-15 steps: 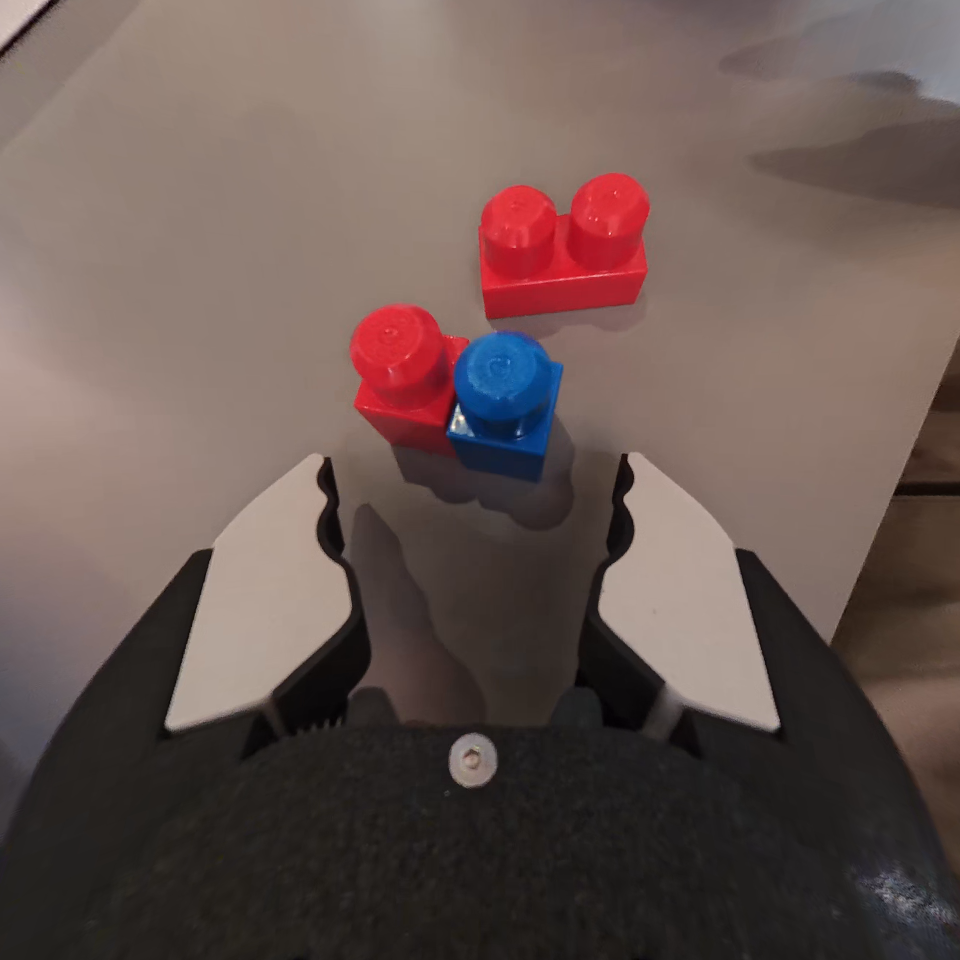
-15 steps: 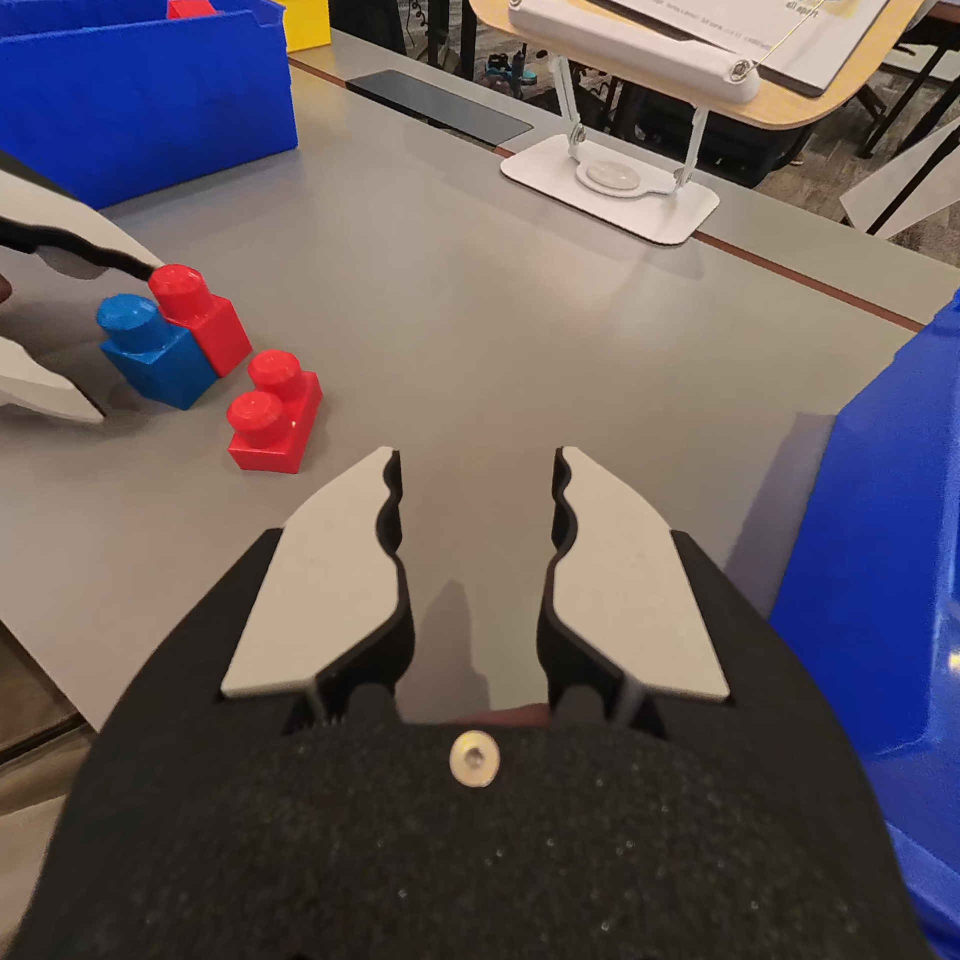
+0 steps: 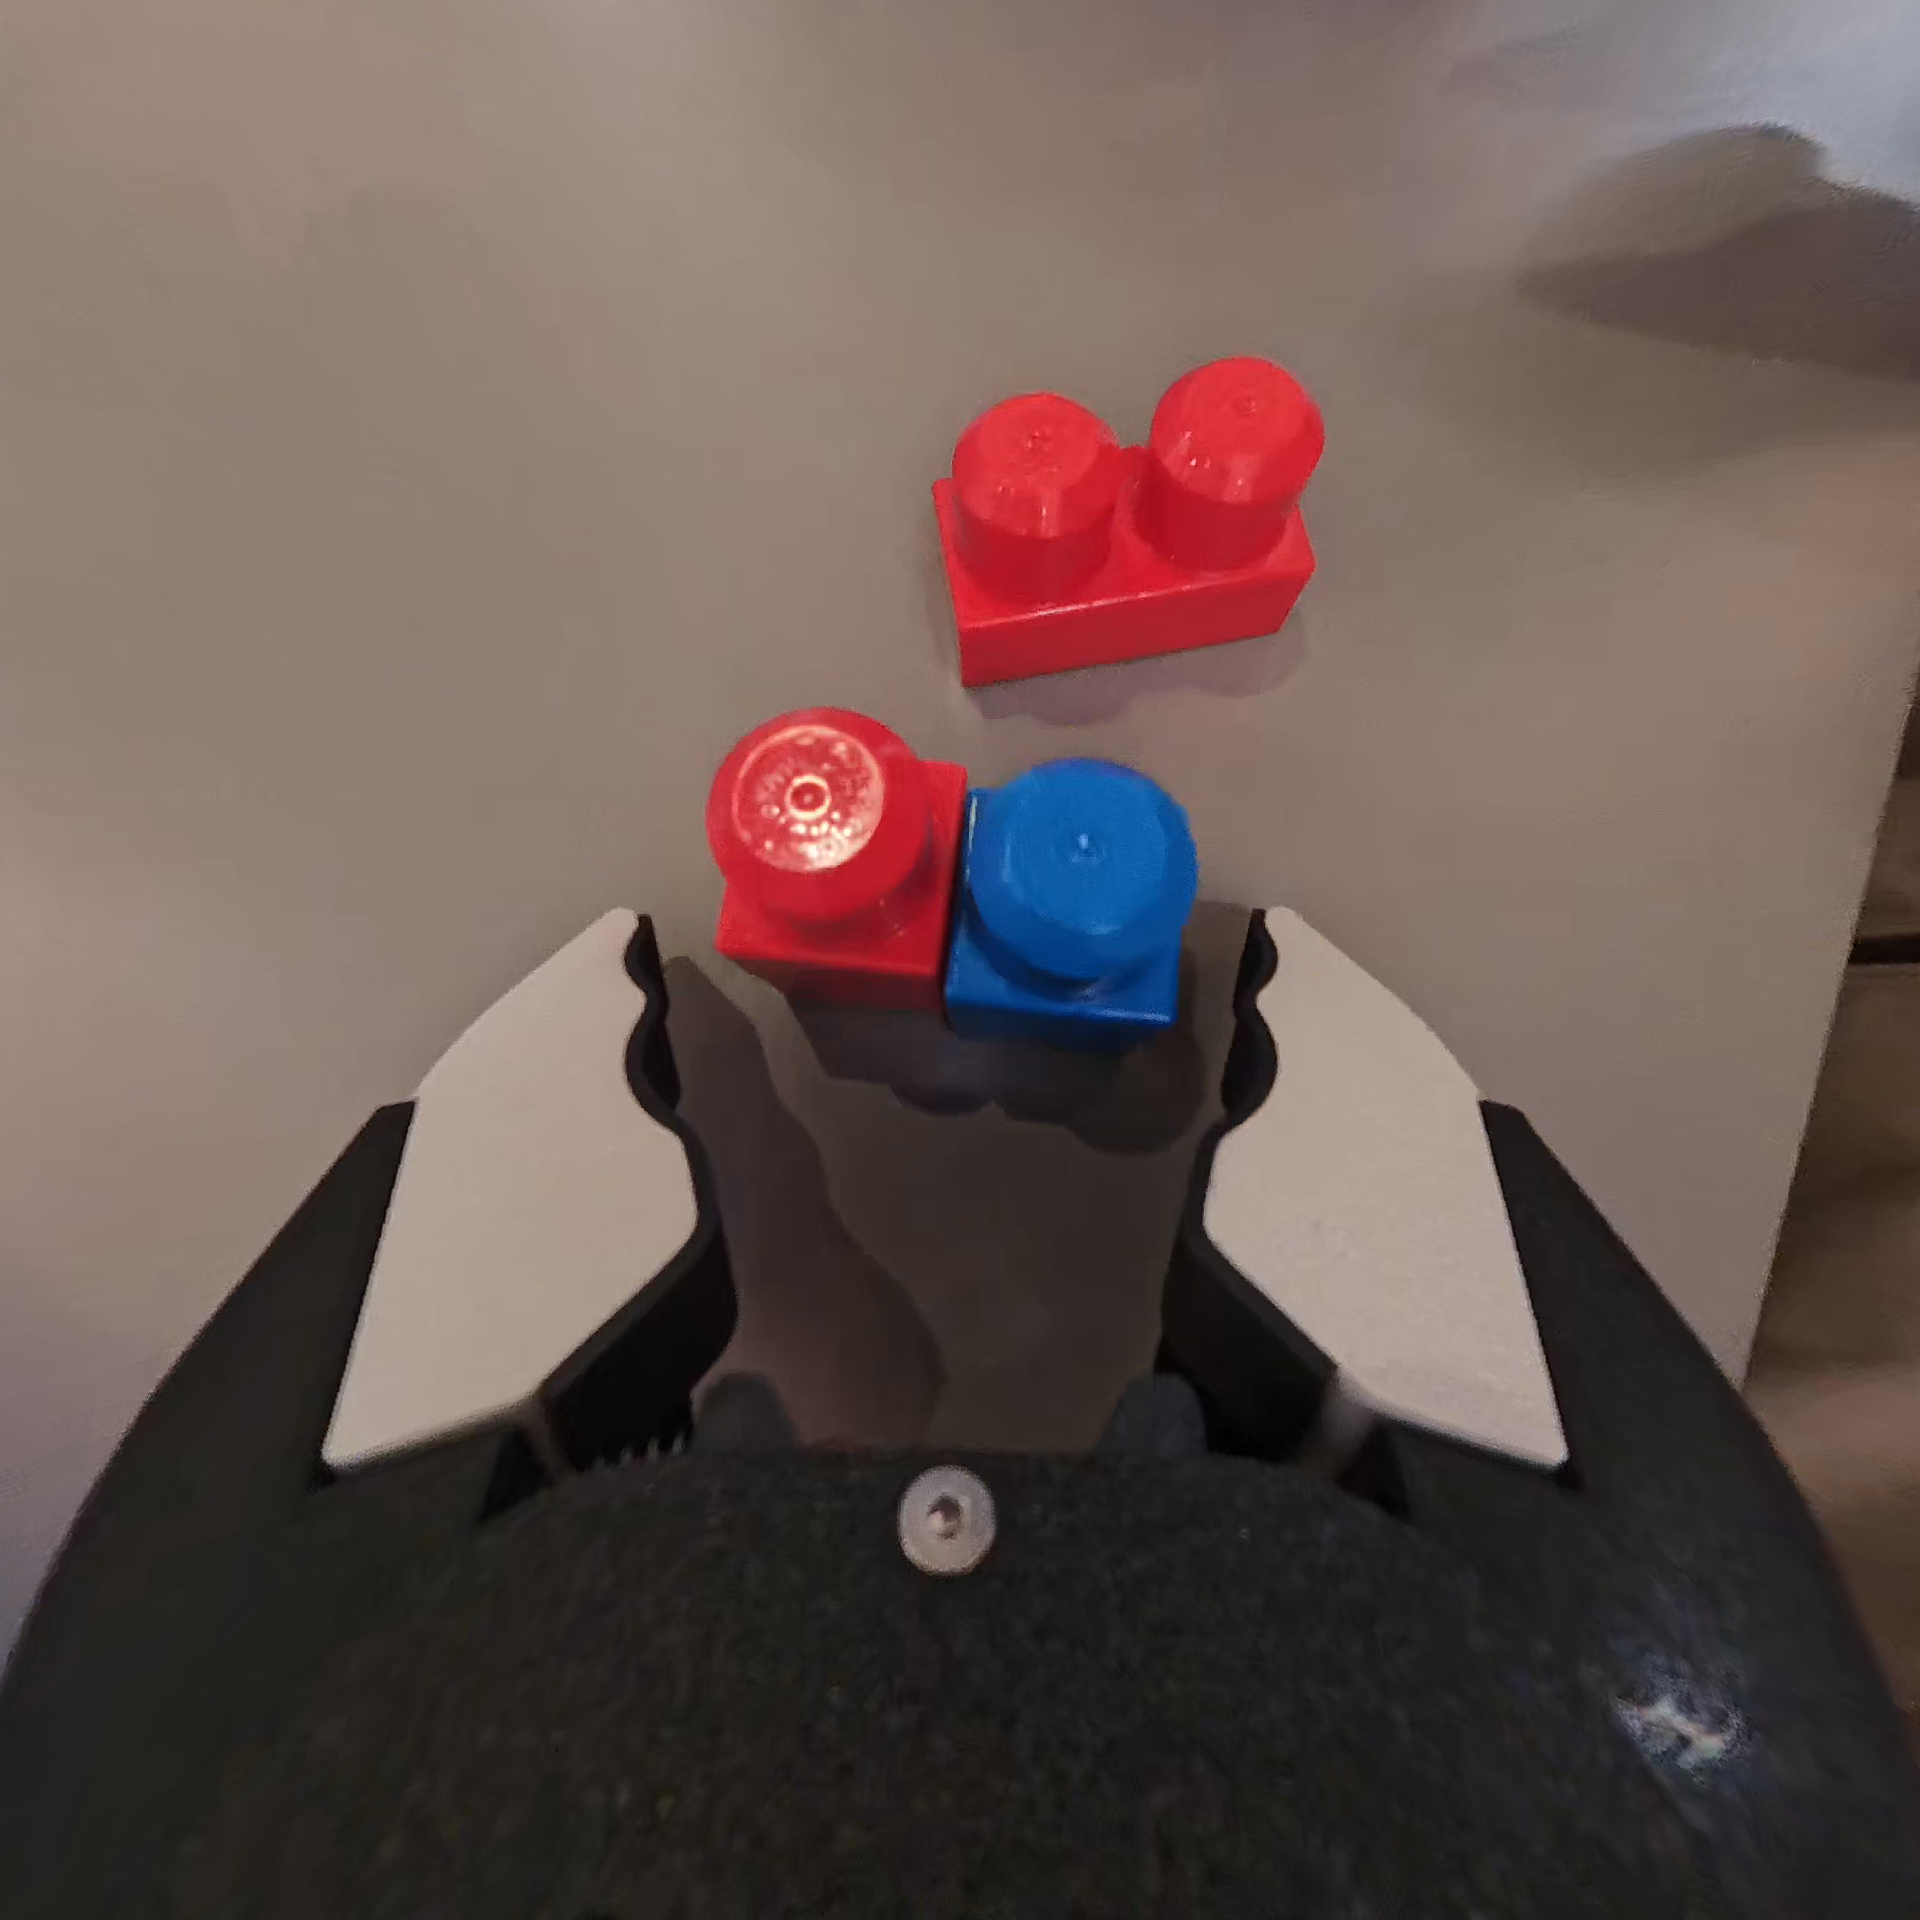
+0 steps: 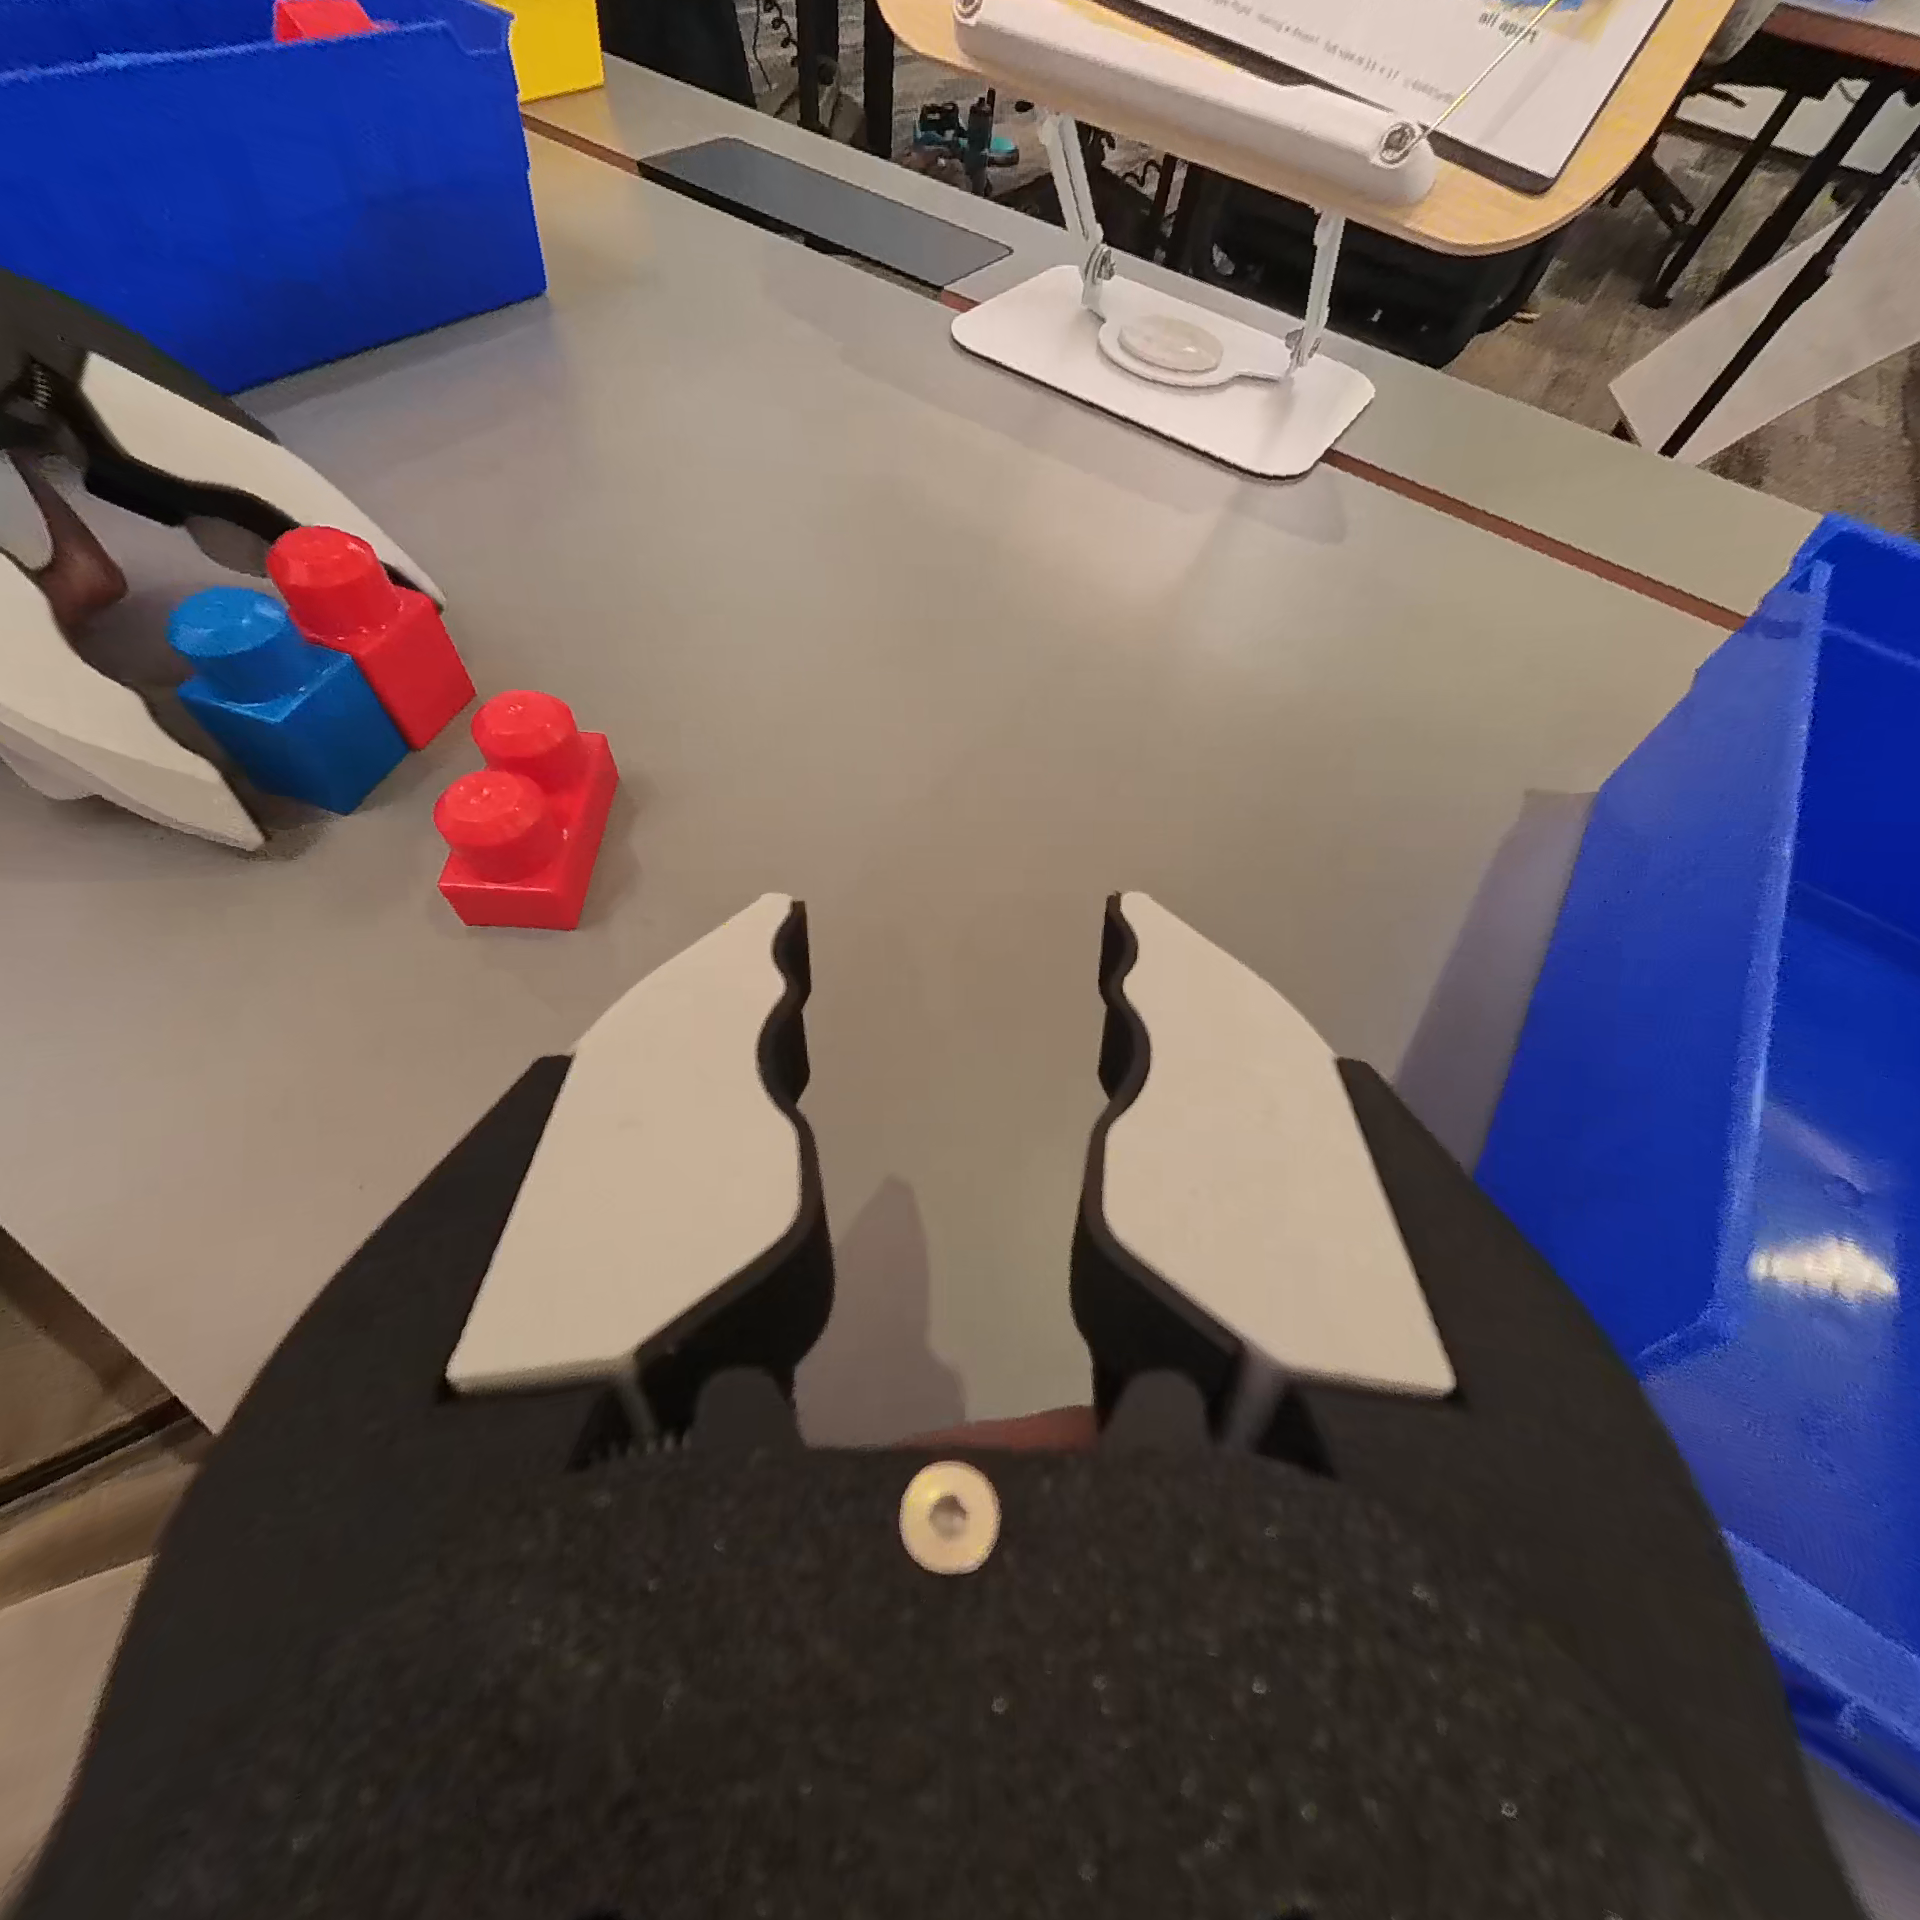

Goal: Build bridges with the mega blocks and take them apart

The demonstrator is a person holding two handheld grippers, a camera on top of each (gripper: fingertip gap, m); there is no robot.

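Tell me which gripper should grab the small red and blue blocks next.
Left. The left gripper is open, its fingers flanking the touching small red block and blue block. The right gripper is open over bare table, farther away.

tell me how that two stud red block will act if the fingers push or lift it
The two stud red block looks like hard moulded plastic, so it is probably stiff and light for its size. It sits flat on the smooth grey table, so a push would likely slide it, not tip or roll it. Its glossy faces may slip a little between smooth fingers.
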